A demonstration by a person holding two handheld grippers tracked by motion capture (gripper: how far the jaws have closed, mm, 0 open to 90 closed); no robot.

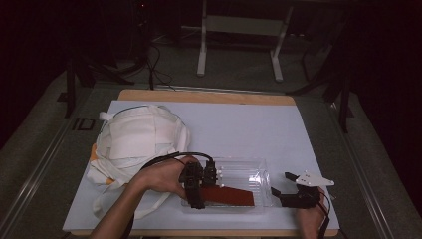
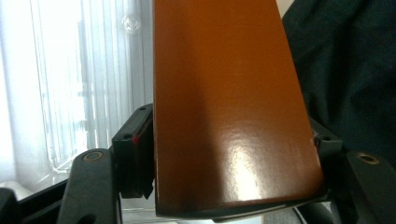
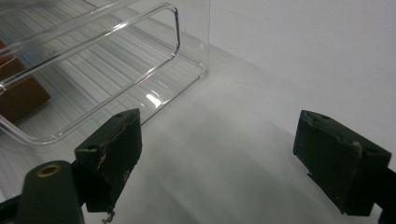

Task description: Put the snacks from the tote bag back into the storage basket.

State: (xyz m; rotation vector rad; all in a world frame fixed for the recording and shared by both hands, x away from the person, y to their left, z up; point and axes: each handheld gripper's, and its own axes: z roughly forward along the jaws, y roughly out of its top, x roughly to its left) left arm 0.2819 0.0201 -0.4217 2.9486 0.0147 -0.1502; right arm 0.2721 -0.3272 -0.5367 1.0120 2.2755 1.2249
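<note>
While clamped on a brown slab [image 1: 230, 195], left claw [image 1: 195, 191] sits at the near left corner of the clear tray [image 1: 260, 167], its jaws pressed against the slab's two long edges. Seen close in the left gripper view as a glossy orange-brown board [image 2: 229, 107] running up between the black pads [image 2: 136, 156], with the tray's ribbed floor [image 2: 88, 93] bright to its left and a dark cloth to its right. Stretches from the claw toward the tray's right end, along the tray's near side; cannot tell whether resting on the floor or held just above it. Left hand [image 1: 161, 174] wrapped around the gripper body just left of the tray, black cable looping over the wrist.

Right claw [image 1: 282, 185] just right of the tray, jaws spread wide apart and gripping nothing, pointing at the tray's right end wall. White three-cornered plate on top. From the right gripper view, both pads [image 3: 112, 149] above bare white bench surface [image 3: 261, 70], the tray's rounded corner [image 3: 175, 28] up and to the left, a bit of the brown slab [image 3: 21, 95] showing through the clear wall.

White cloth bag [image 1: 137, 142] with straps lying crumpled left of the tray, touching nothing in it. Tray itself near the front edge of the bench [image 1: 249, 119].
</note>
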